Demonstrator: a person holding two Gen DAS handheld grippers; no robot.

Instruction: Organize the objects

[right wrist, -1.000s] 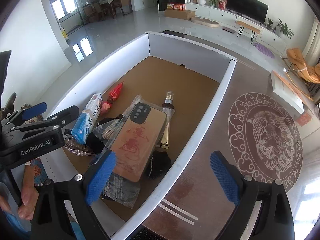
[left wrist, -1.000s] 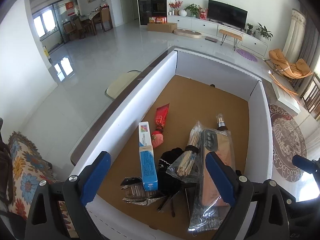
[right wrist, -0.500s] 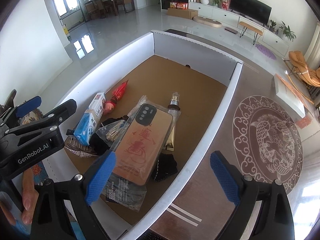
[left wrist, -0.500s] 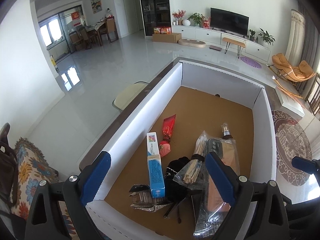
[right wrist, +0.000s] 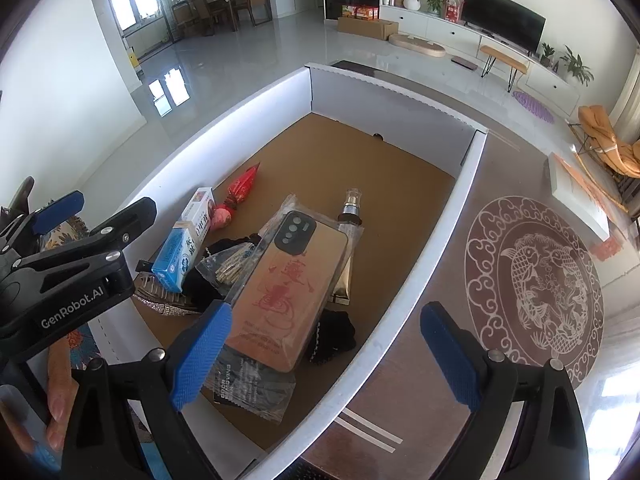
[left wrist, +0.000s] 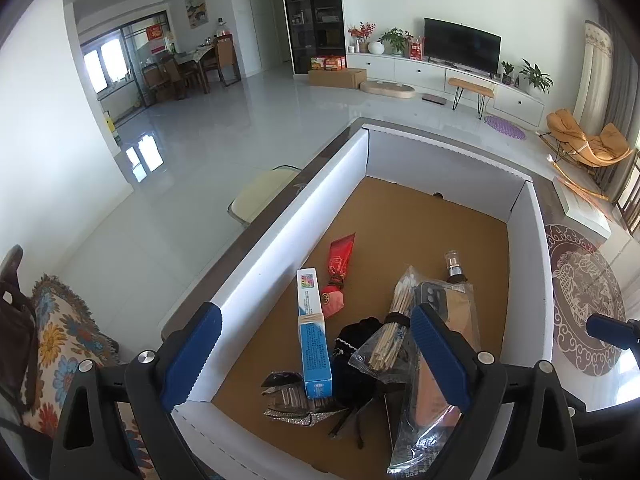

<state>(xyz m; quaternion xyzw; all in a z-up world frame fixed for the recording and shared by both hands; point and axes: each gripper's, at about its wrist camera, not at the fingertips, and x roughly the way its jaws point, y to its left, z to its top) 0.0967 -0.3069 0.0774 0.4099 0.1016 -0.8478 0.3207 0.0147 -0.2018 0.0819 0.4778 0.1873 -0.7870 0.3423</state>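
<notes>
A white-walled box (left wrist: pixel 280 248) (right wrist: pixel 424 248) with a brown floor holds a pile at its near end. In it lie a blue-and-white carton (left wrist: pixel 314 344) (right wrist: pixel 184 240), a red foil packet (left wrist: pixel 340 260) (right wrist: pixel 242 184), a bag of cotton swabs (left wrist: pixel 394 332) (right wrist: pixel 230 264), a bagged tan phone case (right wrist: pixel 288 292) (left wrist: pixel 440 384), a gold tube (right wrist: pixel 346 248) (left wrist: pixel 454 270), black fabric (left wrist: pixel 356 364) (right wrist: pixel 332 338) and a glittery clip (left wrist: pixel 292 400). My left gripper (left wrist: pixel 316 356) is open and empty above the pile. My right gripper (right wrist: pixel 324 356) is open and empty over the box's right wall.
The box sits on a dark table with a round fish motif (right wrist: pixel 536 284). A white flat box (right wrist: pixel 580 196) lies at the table's far right. My left gripper also shows in the right wrist view (right wrist: pixel 76 248). A cream chair (left wrist: pixel 264 196) stands left of the table.
Both grippers have pulled back and up from the box, so the pile looks smaller and lower in view. The objects have not moved. Both stay open.
</notes>
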